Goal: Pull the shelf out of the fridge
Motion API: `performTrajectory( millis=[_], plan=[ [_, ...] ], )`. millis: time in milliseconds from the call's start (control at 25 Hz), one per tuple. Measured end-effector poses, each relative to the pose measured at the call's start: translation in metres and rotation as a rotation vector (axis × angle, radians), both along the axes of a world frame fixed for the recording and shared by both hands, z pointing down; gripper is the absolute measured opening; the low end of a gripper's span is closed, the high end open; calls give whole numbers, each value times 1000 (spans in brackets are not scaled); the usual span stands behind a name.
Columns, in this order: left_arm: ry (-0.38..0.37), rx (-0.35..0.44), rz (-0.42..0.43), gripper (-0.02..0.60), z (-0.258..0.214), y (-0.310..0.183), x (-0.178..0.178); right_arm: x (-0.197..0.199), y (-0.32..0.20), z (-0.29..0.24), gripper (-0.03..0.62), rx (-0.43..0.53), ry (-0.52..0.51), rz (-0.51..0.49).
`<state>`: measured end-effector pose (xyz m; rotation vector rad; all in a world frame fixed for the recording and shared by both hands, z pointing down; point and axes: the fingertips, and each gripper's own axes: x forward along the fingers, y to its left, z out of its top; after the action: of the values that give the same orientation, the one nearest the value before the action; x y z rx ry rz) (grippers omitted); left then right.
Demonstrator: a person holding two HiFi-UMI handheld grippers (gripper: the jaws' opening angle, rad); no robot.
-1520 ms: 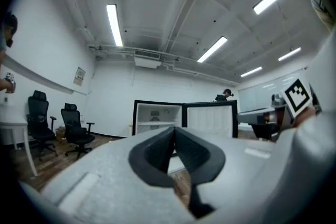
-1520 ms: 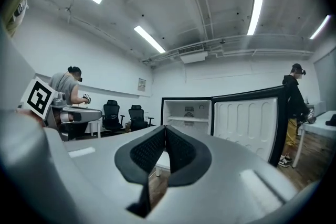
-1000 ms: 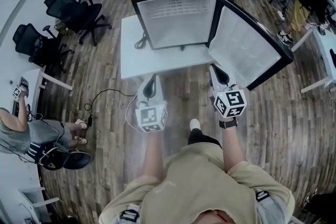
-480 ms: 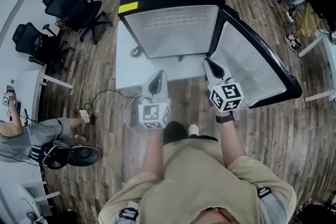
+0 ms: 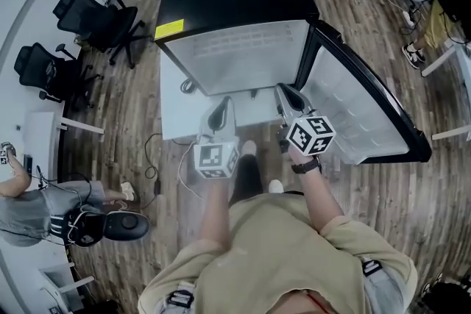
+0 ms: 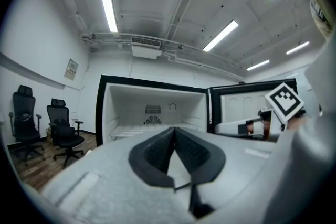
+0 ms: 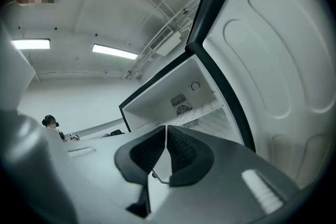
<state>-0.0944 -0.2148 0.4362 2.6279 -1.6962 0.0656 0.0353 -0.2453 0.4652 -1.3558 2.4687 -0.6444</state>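
left hand-held gripper (image 6: pixel 174 132) pressed together, nothing in it. right hand-held gripper (image 7: pixel 166 131) the same, empty. both point level at the open fridge (image 5: pixel 235 4) on the desk (image 5: pixel 174 110), short of the opening. shelf (image 6: pixel 127 129) sits inside, low in the cavity, untouched.

risks, my judgement:
- jaws must spread before they reach the shelf edge, or they just butt it.
- right one is close beside the door (image 5: pixel 360 110); a drift outward would knock it.
- uneven pull could skew the shelf and jam it.
- a hard tug could drag the fridge along the desk.
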Motion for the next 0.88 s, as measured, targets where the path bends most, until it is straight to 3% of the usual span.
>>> performTrajectory(
  millis=[280,600,720,880],
  plan=[
    [17,12,41,0,-6,-41,-6,-1,-44,12,15,-62,-93,70],
    [5,-26,64,0,7,-77,-16,-18,-85,34,79,-142,-157,94],
    [-1,-39,68,0,15,-87,-20,-31,-96,42,130,-169,-180,62],
    [-9,-49,80,0,18,-98,-20,-42,-114,50,258,-215,-239,37]
  ],
)
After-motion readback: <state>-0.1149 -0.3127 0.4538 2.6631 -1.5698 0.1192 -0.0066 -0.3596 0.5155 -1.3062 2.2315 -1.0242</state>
